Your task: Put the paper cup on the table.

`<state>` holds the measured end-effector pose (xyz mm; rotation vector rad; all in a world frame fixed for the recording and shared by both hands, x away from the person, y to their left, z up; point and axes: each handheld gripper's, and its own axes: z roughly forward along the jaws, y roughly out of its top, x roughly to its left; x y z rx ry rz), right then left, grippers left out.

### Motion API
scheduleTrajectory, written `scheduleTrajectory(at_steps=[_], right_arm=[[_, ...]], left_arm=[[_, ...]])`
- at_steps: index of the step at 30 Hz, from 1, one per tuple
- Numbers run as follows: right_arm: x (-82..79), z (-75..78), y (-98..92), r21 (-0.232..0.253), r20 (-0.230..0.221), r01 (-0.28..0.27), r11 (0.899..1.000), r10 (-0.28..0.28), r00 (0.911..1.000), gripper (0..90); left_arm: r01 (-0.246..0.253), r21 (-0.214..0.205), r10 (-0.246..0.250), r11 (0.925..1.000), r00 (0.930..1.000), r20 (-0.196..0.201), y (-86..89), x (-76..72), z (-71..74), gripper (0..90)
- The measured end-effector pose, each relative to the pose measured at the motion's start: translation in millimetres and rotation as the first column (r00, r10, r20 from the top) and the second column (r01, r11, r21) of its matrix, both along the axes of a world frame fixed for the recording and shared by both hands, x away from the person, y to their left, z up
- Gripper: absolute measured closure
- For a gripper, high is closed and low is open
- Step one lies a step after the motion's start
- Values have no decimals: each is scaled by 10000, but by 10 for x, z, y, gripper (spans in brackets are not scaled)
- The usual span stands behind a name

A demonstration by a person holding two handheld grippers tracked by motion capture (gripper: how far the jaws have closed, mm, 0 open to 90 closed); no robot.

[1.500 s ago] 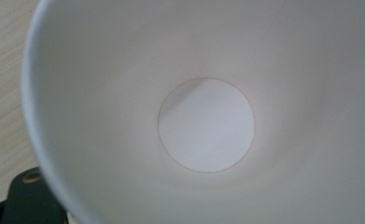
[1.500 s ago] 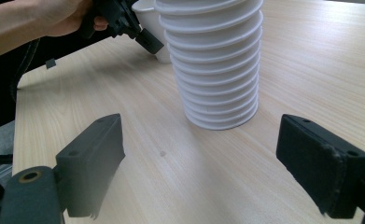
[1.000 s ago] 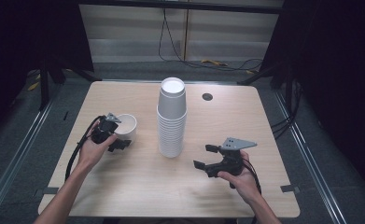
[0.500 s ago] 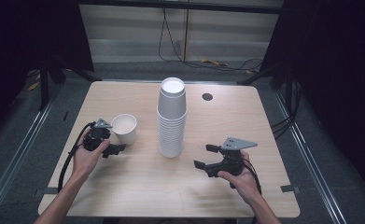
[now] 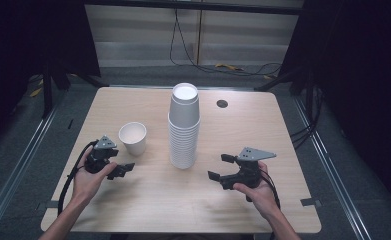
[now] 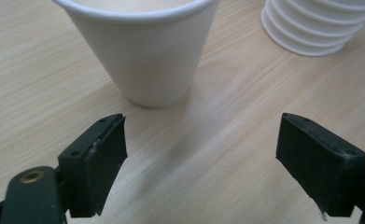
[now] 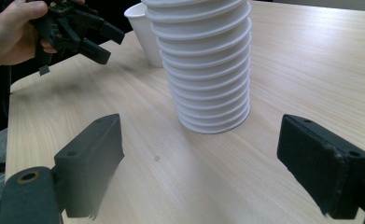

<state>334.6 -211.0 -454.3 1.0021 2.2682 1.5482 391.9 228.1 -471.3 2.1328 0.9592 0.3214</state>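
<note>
The cup (image 5: 132, 138) is white. The stack (image 5: 184, 126) of cups is white too. The table (image 5: 148, 200) is light wood with thin stripes. Both grippers are black.

A single white paper cup (image 6: 145, 49) is seen upright on the wooden table (image 6: 40, 84) at upper centre, beyond the parted jaws; a cup stack (image 6: 318, 25) is glimpsed upper right.

**Bright table, dark surround**

From my seat the table (image 5: 148, 205) is evenly lit from above while the room at 9 and 3 o'clock falls to near black. The cup stack (image 5: 184, 125) throws a soft, short shadow toward 6 o'clock. In both gripper views my near jaws look soft-focused, and the single cup (image 6: 140, 51) casts a faint shadow toward 4 o'clock. No glare.
</note>
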Motion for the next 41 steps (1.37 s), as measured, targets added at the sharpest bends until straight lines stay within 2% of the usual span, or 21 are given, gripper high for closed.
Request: scheduleTrajectory(at_steps=[3, 6, 8, 12, 13, 16, 17, 21, 24, 27, 28, 29, 32, 33, 34, 39, 40, 41], right_arm=[[4, -4, -3, 5, -25, 25, 10000, -25, 10000, 143], [2, -8, -1, -5, -58, 48, 10000, -48, 10000, 142], [5, -19, 1, -7, -58, 25, 10000, -25, 10000, 143], [7, -28, 3, -11, -111, 45, 10000, -45, 9999, 143], [6, -26, 2, -11, -95, 53, 10000, -54, 9999, 143], [3, -13, -7, 19, 14, 70, 10000, -70, 10000, 143], [1, -9, -9, 1, 5, 77, 10000, -77, 10000, 143], [-14, 8, -19, 11, 69, 98, 10000, -98, 9999, 143], [-48, 18, -38, -4, 39, 107, 9999, -107, 9999, 143], [-86, 27, -63, 376, 71, 241, 9990, -244, 9997, 148], [-107, 40, -63, 309, 163, 291, 9991, -296, 9994, 148], [-119, 47, -62, 252, 209, 299, 9992, -305, 9993, 148], [-157, 51, -51, 326, 265, 248, 9992, -257, 9993, 148], [-167, 48, -46, 353, 243, 241, 9991, -250, 9994, 147], [-176, 44, -41, 364, 226, 234, 9991, -242, 9995, 147], [-199, -76, -15, 193, 31, 281, 9994, -281, 9996, 147], [-198, -120, -6, -34, -61, 306, 9995, -307, 9995, 146], [-200, -139, 1, -96, -108, 309, 9995, -310, 9995, 146]], left_arm=[[-52, -565, 65, 9984, 9997, 218, 9, -67, 31, 160], [75, -1276, -40, 9918, 9996, 280, 15, -135, 71, 160], [142, -1197, -92, 9927, 9990, 427, -1, -179, 85, 160], [351, -1272, -303, 9913, 9988, 389, -54, -262, 72, 160], [475, -1132, -425, 9924, 9980, 465, -65, -276, 71, 160], [483, -1226, -424, 9913, 9978, 504, -108, -299, 45, 160], [453, -1454, -399, 9883, 9984, 398, -129, -306, 33, 160], [612, -1356, -539, 9889, 9969, 568, -194, -363, 18, 160], [715, -1568, -632, 9850, 9964, 569, -240, -427, 2, 160], [625, -1889, -521, 9800, 9969, 596, -278, -485, -1, 163], [644, -1910, -540, 9795, 9968, 592, -287, -495, -2, 162], [691, -2069, -588, 9759, 9967, 551, -312, -518, -7, 160], [810, -2123, -689, 9738, 9956, 638, -372, -563, -25, 161], [841, -2247, -716, 9708, 9954, 630, -393, -574, -36, 160], [881, -2317, -762, 9688, 9953, 600, -412, -583, -50, 160], [736, -2211, -619, 9725, 9963, 594, -518, -604, -153, 161], [737, -2250, -632, 9716, 9966, 535, -518, -597, -155, 161], [678, -2452, -566, 9671, 9970, 522, -513, -594, -158, 161]])
